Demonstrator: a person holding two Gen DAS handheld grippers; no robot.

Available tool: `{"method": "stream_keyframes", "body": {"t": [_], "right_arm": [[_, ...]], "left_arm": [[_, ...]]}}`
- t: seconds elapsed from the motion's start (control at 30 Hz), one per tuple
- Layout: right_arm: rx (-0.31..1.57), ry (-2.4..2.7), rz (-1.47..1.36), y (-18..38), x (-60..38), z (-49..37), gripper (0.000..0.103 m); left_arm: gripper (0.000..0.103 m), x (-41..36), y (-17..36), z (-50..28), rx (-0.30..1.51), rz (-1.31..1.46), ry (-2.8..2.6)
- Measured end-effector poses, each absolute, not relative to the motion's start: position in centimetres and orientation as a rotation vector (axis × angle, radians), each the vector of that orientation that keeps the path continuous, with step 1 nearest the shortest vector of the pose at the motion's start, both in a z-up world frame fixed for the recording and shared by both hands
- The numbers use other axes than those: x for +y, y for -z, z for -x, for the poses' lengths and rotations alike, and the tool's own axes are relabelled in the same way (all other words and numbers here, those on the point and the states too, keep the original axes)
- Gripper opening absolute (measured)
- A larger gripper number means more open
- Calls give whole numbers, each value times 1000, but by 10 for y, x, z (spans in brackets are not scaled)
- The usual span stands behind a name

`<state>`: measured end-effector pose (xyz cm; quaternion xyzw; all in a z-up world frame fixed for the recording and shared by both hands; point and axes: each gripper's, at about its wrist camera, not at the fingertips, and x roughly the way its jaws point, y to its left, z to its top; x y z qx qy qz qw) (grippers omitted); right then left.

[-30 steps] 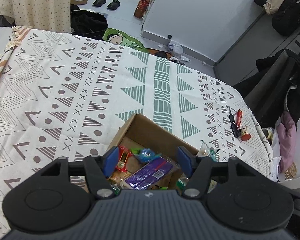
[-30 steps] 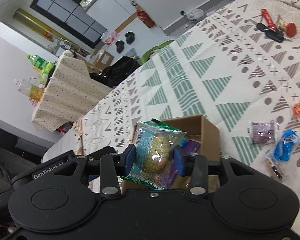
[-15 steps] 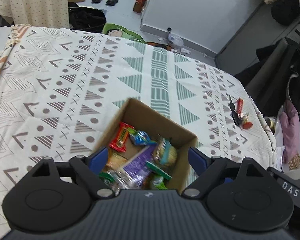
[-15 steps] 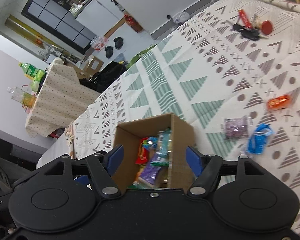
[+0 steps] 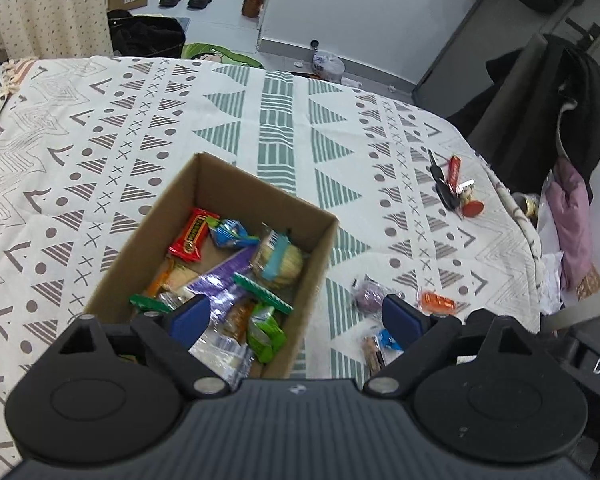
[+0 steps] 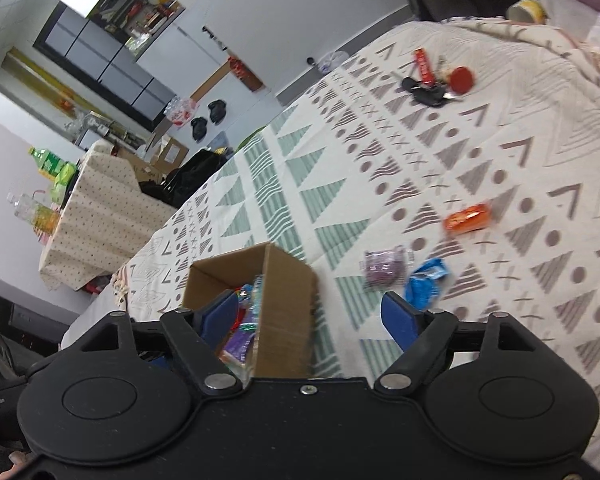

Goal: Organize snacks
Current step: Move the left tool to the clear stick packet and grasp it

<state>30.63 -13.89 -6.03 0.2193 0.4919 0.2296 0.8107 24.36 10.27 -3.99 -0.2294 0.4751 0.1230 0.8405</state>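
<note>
Both grippers, left (image 5: pixel 296 314) and right (image 6: pixel 314 314), gape wide and empty above the box (image 5: pixel 318 256) of snacks. Loose packets, purple (image 6: pixel 384 266), blue (image 6: pixel 424 282) and orange (image 6: pixel 468 218), lie blurred on the cloth (image 6: pixel 500 132) beside it; the left gripper's body hides the box's near end.

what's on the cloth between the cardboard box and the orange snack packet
In the right wrist view, a purple packet and a blue packet lie between the cardboard box and the orange packet.

Left claw (image 5: pixel 296 316): black body, blue fingertips (image 5: pixel 190 315) spread wide apart, nothing held between them, angled downward. Right claw (image 6: pixel 310 314): black body, blue fingertips (image 6: pixel 398 314) spread equally wide, nothing held, view tilted and slightly blurred.
</note>
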Motion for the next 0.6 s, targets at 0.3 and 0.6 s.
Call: {"method": "stream_keyframes", "body": {"t": [0.3,0.6], "right_arm": [[1048,-453,-508,68,-189,-307,78],[1060,-434,-534,80,-223,-313,78]], "left_arm": [[92,69,38,-243,1001,483,-258],[92,37,45,-252,1002,483,-241]]}}
